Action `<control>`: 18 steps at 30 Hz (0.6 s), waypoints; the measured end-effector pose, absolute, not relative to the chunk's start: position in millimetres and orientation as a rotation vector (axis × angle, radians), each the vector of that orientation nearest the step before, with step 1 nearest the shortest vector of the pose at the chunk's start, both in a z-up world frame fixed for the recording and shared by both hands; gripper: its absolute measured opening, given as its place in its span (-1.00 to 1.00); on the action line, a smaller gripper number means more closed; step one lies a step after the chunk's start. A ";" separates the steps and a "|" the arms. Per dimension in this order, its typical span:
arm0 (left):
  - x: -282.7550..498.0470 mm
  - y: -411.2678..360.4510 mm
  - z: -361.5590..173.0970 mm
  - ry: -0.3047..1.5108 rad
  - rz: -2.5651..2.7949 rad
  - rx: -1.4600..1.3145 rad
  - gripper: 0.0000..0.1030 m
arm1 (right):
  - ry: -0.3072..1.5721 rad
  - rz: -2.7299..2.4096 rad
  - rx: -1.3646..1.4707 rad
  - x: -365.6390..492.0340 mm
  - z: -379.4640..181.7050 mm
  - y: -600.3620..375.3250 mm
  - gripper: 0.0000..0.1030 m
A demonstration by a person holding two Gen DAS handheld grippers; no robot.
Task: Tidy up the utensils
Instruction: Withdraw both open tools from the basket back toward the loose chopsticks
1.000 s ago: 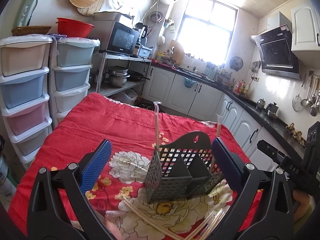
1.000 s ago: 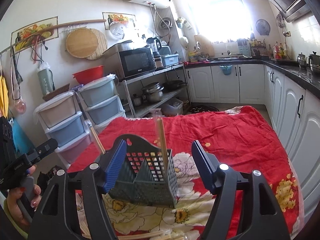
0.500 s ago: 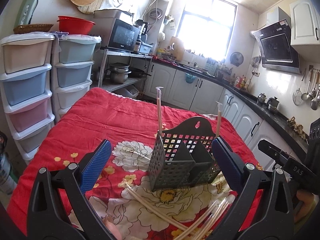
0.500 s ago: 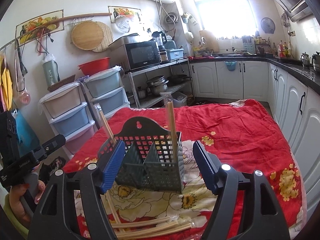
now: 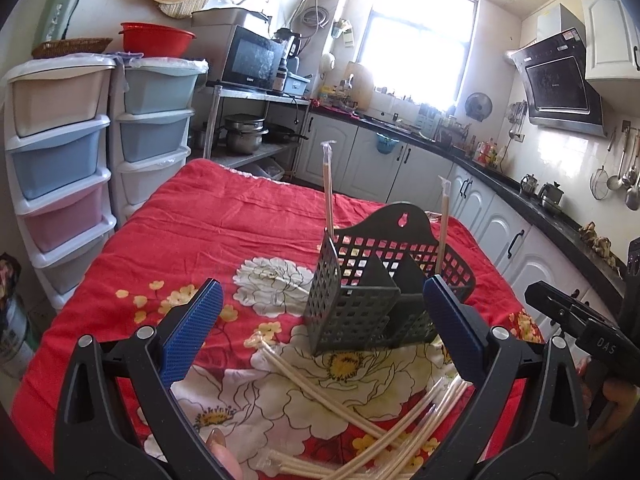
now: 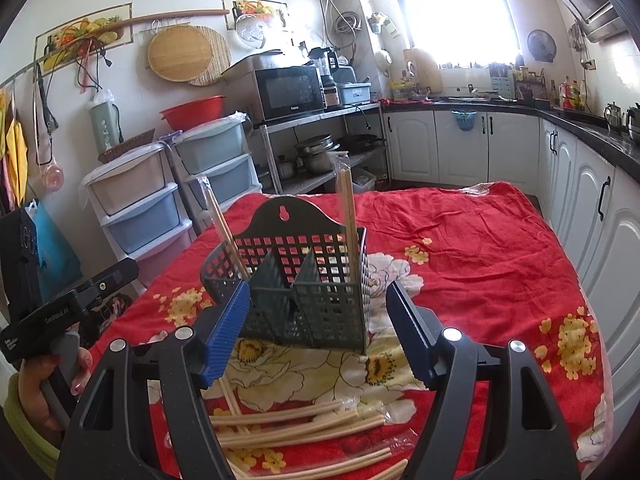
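Observation:
A dark perforated utensil holder [image 5: 372, 300] [image 6: 304, 292] with dividers stands on the red flowered cloth. Wrapped chopsticks [image 5: 329, 188] [image 6: 349, 216] stand upright at one end of it, and another wrapped pair [image 5: 442, 224] [image 6: 226, 228] leans out of the other end. Several loose wrapped chopsticks [image 5: 360, 412] [image 6: 300, 424] lie on the cloth in front of the holder, near the fingers. My left gripper [image 5: 320, 328] is open with nothing between its blue pads. My right gripper [image 6: 316, 328] is open too and holds nothing, just short of the holder.
The cloth-covered table [image 5: 192, 224] ends at stacked plastic drawers [image 5: 60, 152] on one side and white cabinets [image 6: 592, 208] on the other. Behind it are a metal shelf with a microwave [image 6: 288, 92] and pots. A hand [image 6: 44, 392] holds the other gripper's grip.
Both grippers have sunk a little and tipped down, so the holder sits higher in each view and more of the loose chopsticks in front of it show. Both jaws stay open.

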State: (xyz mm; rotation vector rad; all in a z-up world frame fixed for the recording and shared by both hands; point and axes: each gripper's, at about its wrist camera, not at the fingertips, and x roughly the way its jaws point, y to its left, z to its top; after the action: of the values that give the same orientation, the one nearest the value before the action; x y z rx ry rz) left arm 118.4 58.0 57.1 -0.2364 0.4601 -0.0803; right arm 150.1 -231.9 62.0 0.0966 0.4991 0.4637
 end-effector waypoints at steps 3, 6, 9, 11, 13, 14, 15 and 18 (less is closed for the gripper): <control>118.0 57.4 53.6 0.472 -0.082 -0.240 0.79 | 0.510 0.460 0.096 148.1 59.1 -233.9 0.32; 118.2 56.2 49.2 0.484 -0.083 -0.239 0.79 | 0.524 0.460 0.094 145.2 55.5 -234.9 0.32; 118.3 55.4 45.9 0.497 -0.085 -0.238 0.79 | 0.537 0.461 0.091 142.5 51.1 -234.6 0.32; 117.5 55.9 43.9 0.505 -0.085 -0.239 0.79 | 0.550 0.464 0.087 141.0 47.2 -233.9 0.33; 118.0 55.5 41.2 0.514 -0.083 -0.241 0.79 | 0.563 0.466 0.084 140.2 43.0 -232.4 0.33; 117.9 55.3 39.9 0.518 -0.084 -0.241 0.79 | 0.570 0.468 0.083 139.8 41.2 -232.0 0.32; 117.7 55.4 38.7 0.521 -0.084 -0.241 0.79 | 0.578 0.469 0.082 139.7 39.2 -231.5 0.32; 117.9 55.9 34.0 0.535 -0.082 -0.243 0.79 | 0.605 0.471 0.079 139.3 32.7 -228.7 0.32</control>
State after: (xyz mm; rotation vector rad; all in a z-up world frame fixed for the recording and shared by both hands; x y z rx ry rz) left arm 117.9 55.9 34.0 -0.2430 0.5354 -0.0824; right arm 139.3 -228.7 32.7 0.0787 0.6045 0.4711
